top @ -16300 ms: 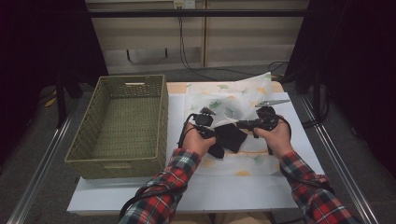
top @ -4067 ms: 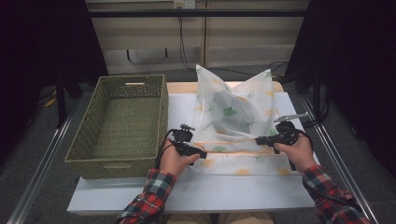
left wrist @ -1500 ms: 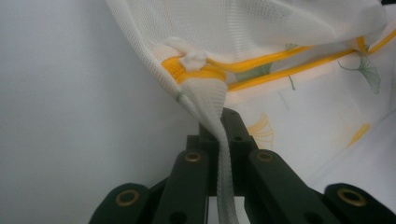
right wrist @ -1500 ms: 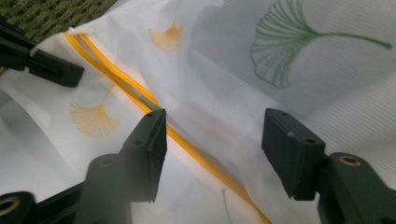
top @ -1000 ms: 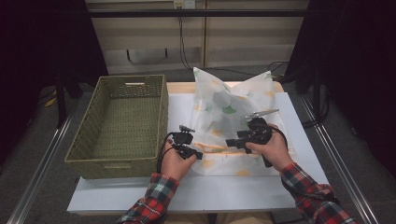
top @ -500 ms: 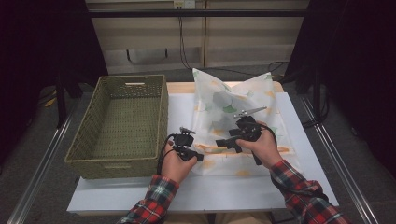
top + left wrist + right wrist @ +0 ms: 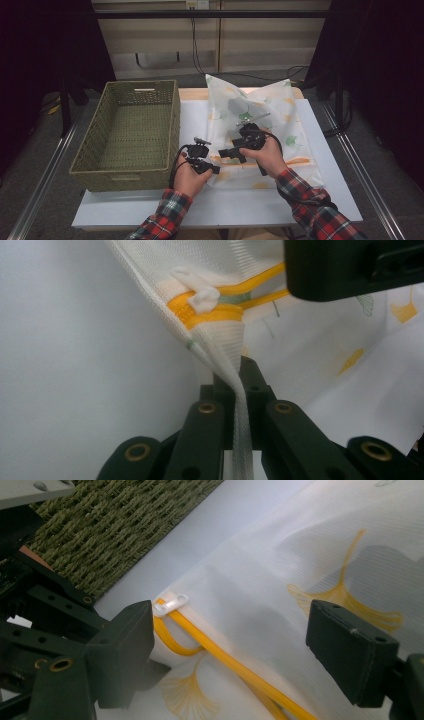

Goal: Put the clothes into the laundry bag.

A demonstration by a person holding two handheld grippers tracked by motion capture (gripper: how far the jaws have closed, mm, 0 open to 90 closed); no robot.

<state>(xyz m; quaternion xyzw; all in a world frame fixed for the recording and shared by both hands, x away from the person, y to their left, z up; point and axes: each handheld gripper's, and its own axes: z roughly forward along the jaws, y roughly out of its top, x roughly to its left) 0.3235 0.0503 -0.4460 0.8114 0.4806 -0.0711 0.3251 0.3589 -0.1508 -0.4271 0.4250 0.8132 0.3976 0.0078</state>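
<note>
Mesh fabric, thin and limp, is pinched between the clenched jaws of the left claw [image 7: 239, 405]: a corner of the laundry bag [image 7: 260, 135] runs down through them in a narrow fold. Just above that grip sits the white zipper pull [image 7: 200, 290], at the end of the orange zipper [image 7: 215, 315]. The bag looks very light and floppy, so it should sag and slide wherever it is not held; judging by the weave, it gives a fair grip, but it would crumple rather than push.

The right claw [image 7: 230, 645] hovers released, its jaws spread wide to either side of the orange zipper line, with the pull close by its left jaw. That small, stiff plastic tab looks like the best place to take hold, since it is the one rigid part; it is tiny, so the pinch must be square or it will likely slip out. With the left claw anchoring the corner, the zipper can probably be drawn along its track.

Farther from both claws, the bag lies on the white counter [image 7: 150, 210], translucent, printed with yellow and green leaves, and bulging over dark contents that I cannot make out. Beyond the left claw, to its outer side, stands a woven green basket [image 7: 130, 130], rectangular and stiff-walled.
</note>
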